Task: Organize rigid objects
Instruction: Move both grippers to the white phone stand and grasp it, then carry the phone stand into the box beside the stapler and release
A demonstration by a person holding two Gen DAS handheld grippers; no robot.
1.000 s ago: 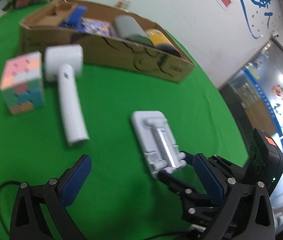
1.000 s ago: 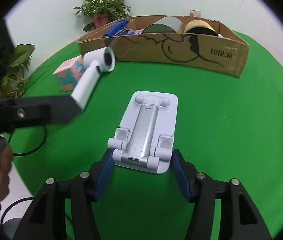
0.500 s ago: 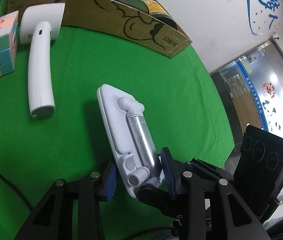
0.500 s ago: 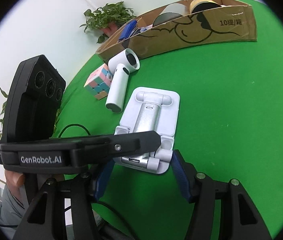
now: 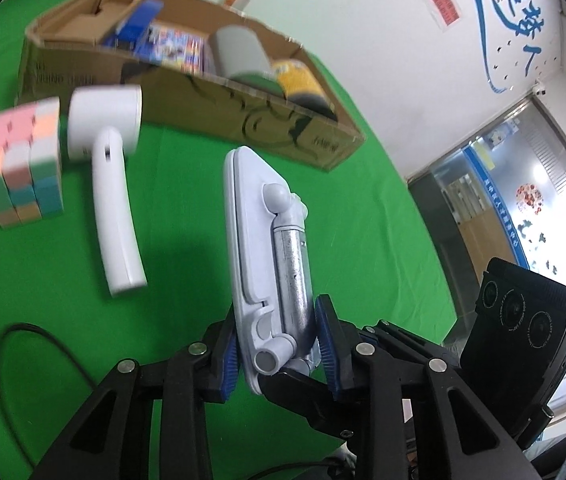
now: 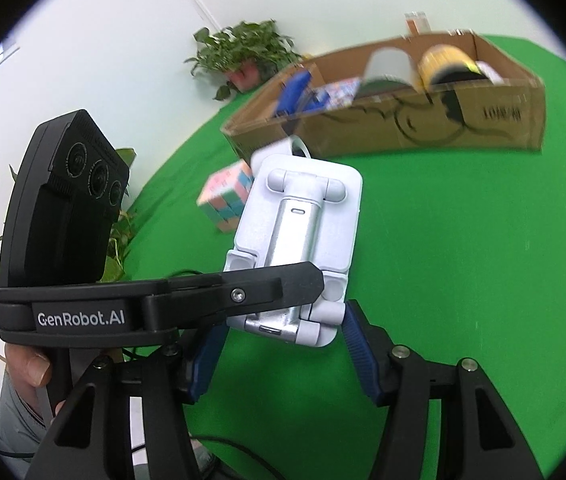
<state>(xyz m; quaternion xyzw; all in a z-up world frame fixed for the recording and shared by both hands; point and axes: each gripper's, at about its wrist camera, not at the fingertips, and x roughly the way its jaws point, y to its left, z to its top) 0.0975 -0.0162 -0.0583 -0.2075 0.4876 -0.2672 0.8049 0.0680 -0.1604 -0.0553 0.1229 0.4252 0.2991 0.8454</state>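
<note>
Nearest to you, your left claw (image 5: 279, 354) is pinching the bottom end of a white folding phone stand with a silver metal arm (image 5: 261, 240); its blue pads (image 5: 230, 354) are pressing on the stand's two faces, and the stand is tipping up on edge above the green worktop (image 5: 63, 320). In the right wrist view, that same stand (image 6: 303, 236) is showing its flat face, with the left claw's black finger crossing its lower part. Your right claw (image 6: 283, 360) is standing wide, its blue pads (image 6: 357, 354) sitting either side of the stand's bottom edge. Whether they are touching it is hard to tell.

Just beyond, to the left, a white handheld device with a round head and long handle (image 5: 109, 184) is lying flat on the worktop. Beside its head, a pastel-coloured puzzle cube (image 5: 23, 160) is sitting upright.

Farther back, a long brown cardboard box with black line drawings on its side (image 5: 203, 120) is lying across the worktop. It is holding a blue item (image 5: 141, 20), a colourful patterned pack (image 5: 175, 46), a grey cylinder (image 5: 241, 54) and a yellow-and-black roll (image 5: 303, 84).

Behind the box, a leafy potted plant (image 6: 243, 52) is standing against the white wall (image 6: 123, 20).
</note>
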